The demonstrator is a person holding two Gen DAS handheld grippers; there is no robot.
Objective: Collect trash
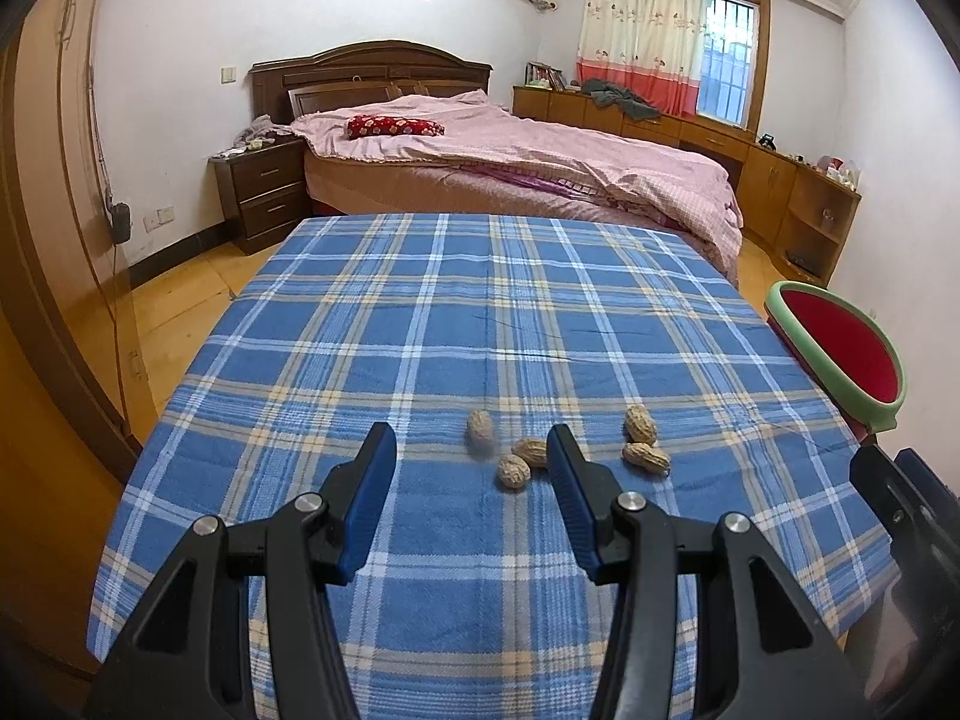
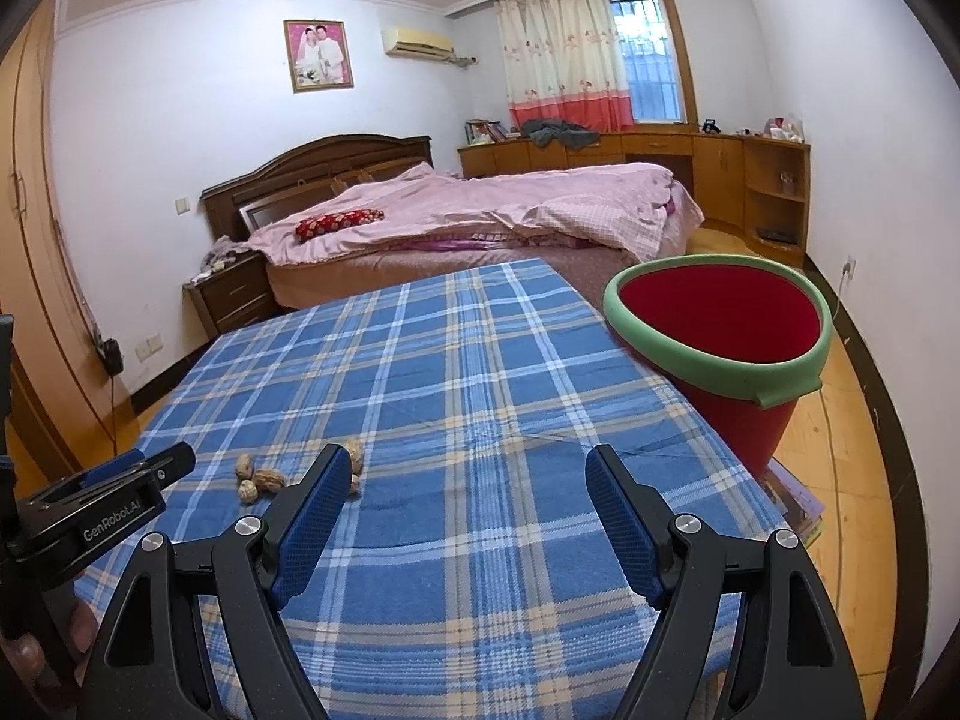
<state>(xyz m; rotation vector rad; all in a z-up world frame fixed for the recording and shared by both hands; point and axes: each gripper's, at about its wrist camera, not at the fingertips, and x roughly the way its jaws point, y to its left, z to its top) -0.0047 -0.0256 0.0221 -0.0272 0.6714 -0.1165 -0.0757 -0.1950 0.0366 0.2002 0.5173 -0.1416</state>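
Both hand-held grippers, left (image 1: 471,456) and right (image 2: 468,477), hover open and empty over the tabletop (image 1: 420,312); peanuts (image 1: 513,471) lie near a red bucket (image 2: 720,324).

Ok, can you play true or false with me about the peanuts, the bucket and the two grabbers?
1. Five peanuts lie on the blue checked cloth. True.
2. The left gripper is squeezing a peanut. False: its fingers are apart with nothing between them, and the peanuts lie just ahead of its tips.
3. The red bucket has a green rim. True.
4. Some peanuts are already in the bucket. False: what shows of its inside is bare red, and the peanuts are all on the cloth.
5. The right gripper is shut tight. False: it is open and holds nothing.
6. The bucket stands beside the table's right edge. True.
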